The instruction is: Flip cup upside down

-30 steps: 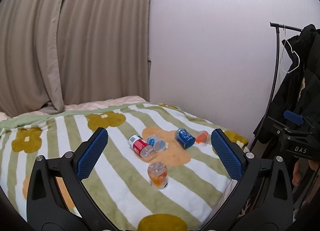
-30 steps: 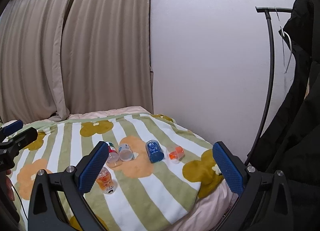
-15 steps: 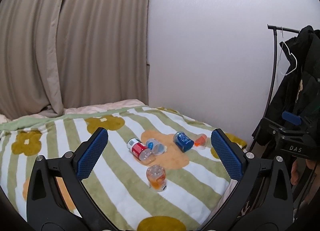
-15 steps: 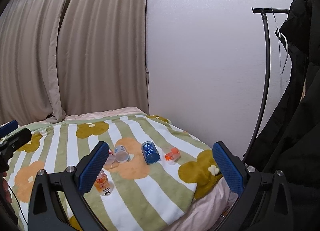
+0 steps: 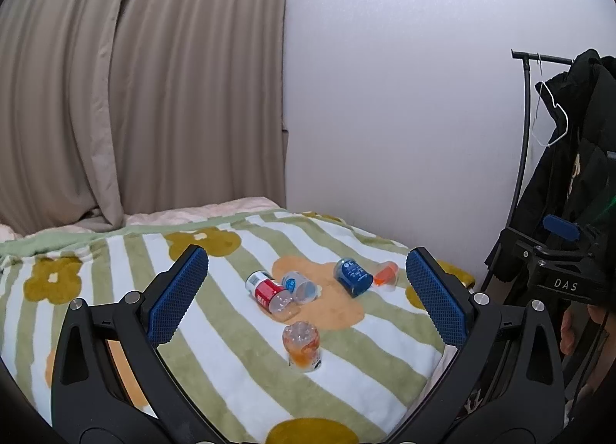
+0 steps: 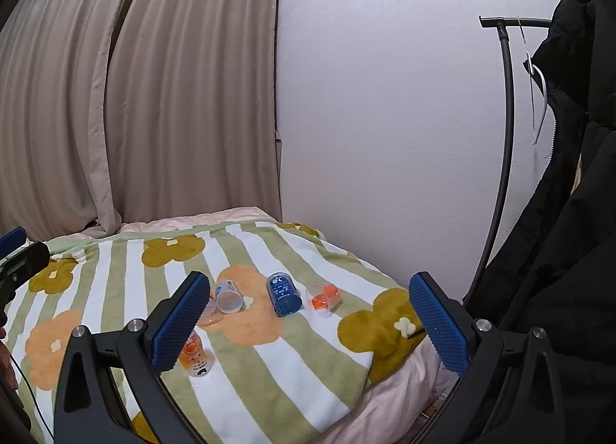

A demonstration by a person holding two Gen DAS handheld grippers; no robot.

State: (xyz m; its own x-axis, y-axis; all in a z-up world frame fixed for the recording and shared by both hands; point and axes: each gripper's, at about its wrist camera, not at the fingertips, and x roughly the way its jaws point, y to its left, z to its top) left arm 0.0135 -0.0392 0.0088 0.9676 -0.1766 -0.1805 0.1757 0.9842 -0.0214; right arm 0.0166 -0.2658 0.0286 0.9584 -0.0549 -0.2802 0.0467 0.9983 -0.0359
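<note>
Several plastic cups lie on a striped flower blanket (image 5: pixel 231 378). An orange cup (image 5: pixel 302 345) stands upside down nearest to me. Behind it lie a red cup (image 5: pixel 269 292), a clear cup with a blue label (image 5: pixel 301 286), a dark blue cup (image 5: pixel 353 276) and a small orange-and-clear cup (image 5: pixel 386 275), all on their sides. My left gripper (image 5: pixel 308 299) is open, held back from and above them. My right gripper (image 6: pixel 312 321) is open too, with the dark blue cup (image 6: pixel 283 294), the clear cup (image 6: pixel 228 296) and the small orange cup (image 6: pixel 324 298) ahead and the upside-down orange cup (image 6: pixel 196 355) behind its left finger.
The bed (image 6: pixel 392 378) meets a white wall (image 5: pixel 404 117) on the right and beige curtains (image 5: pixel 134 97) behind. A black clothes rack (image 6: pixel 504 117) with dark coats (image 6: pixel 569 251) stands off the bed's right edge. A person's hand (image 5: pixel 573 332) shows at far right in the left wrist view.
Both grippers have drawn back and tilted up a little, so the cups sit lower in each view. No cup has moved, and both grippers stay open.
</note>
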